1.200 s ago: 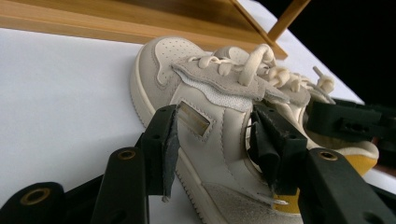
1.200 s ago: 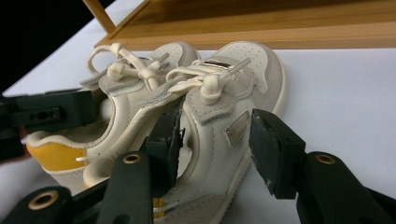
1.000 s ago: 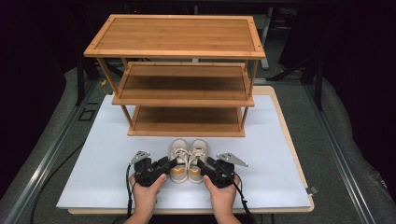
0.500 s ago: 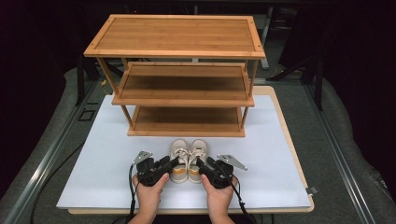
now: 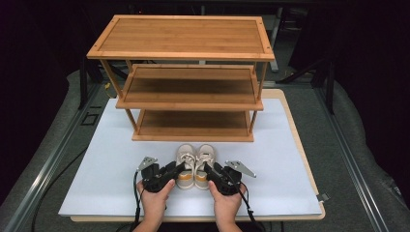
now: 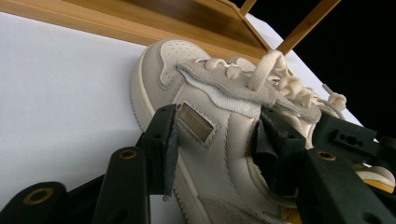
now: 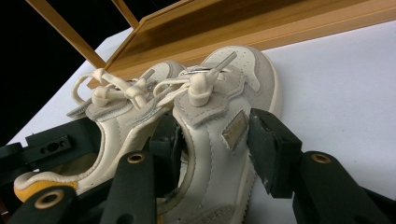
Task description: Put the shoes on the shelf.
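A pair of small cream shoes stands side by side on the white table top (image 5: 92, 169), toes toward the rack. My left gripper (image 5: 178, 169) holds the left shoe (image 5: 186, 155) at its outer side. In the left gripper view that gripper (image 6: 217, 135) has one jaw on the left shoe's (image 6: 205, 88) outer wall and the other inside its opening. My right gripper (image 5: 209, 170) holds the right shoe (image 5: 205, 154) the same way. In the right gripper view this gripper (image 7: 212, 140) straddles the right shoe's (image 7: 233, 79) outer wall, with the left shoe (image 7: 116, 121) beside it.
A three-tier bamboo shoe rack (image 5: 193, 48) stands just behind the shoes, its bottom shelf (image 5: 193, 121) bare and close to the toes. White table surface lies open on both sides of the hands. Dark floor and metal rails surround the table.
Hands and grippers have barely shifted, and the shoes sit in the same spot on the table.
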Available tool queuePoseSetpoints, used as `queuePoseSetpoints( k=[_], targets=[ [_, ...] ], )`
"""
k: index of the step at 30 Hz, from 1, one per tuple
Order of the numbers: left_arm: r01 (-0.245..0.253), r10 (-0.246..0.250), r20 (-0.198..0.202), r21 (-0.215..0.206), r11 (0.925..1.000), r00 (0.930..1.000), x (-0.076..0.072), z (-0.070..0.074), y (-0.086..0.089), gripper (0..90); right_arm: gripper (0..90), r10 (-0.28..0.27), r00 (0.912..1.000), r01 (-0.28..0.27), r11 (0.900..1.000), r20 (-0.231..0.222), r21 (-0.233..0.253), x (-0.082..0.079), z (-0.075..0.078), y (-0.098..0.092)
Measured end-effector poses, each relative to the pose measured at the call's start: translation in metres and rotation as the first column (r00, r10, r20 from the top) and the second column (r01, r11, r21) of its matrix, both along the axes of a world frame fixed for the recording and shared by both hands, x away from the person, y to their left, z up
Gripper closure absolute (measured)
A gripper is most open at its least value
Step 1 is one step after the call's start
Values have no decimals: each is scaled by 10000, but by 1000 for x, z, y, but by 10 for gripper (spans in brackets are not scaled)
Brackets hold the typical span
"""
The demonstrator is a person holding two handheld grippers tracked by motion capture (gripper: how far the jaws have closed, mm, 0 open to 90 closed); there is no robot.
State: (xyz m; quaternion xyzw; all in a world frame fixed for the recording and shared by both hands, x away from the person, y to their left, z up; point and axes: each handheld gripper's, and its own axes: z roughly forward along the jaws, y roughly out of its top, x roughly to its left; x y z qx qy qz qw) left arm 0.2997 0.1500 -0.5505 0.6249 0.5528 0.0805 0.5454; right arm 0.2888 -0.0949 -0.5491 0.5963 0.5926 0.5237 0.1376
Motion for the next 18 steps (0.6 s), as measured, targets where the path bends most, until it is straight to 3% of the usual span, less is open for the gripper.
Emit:
queuePoseSetpoints(
  k=[8,10,17,18],
  targets=[
    [27,-28,-65,-79,10000,10000,1,0,1,535,568,88,9996,-82,9998,-285,199,1,1,-2],
    [15,-16,-84,-86,10000,10000,1,1,1,537,569,-59,10000,61,9996,-73,287,2,0,-1],
    [-26,26,-116,-48,10000,9999,1,3,2,540,571,247,9992,-239,9994,-320,242,1,3,-2],
    [-13,13,-95,-17,10000,10000,1,3,2,541,571,54,9999,-50,9996,-159,267,2,2,0]
  ],
)
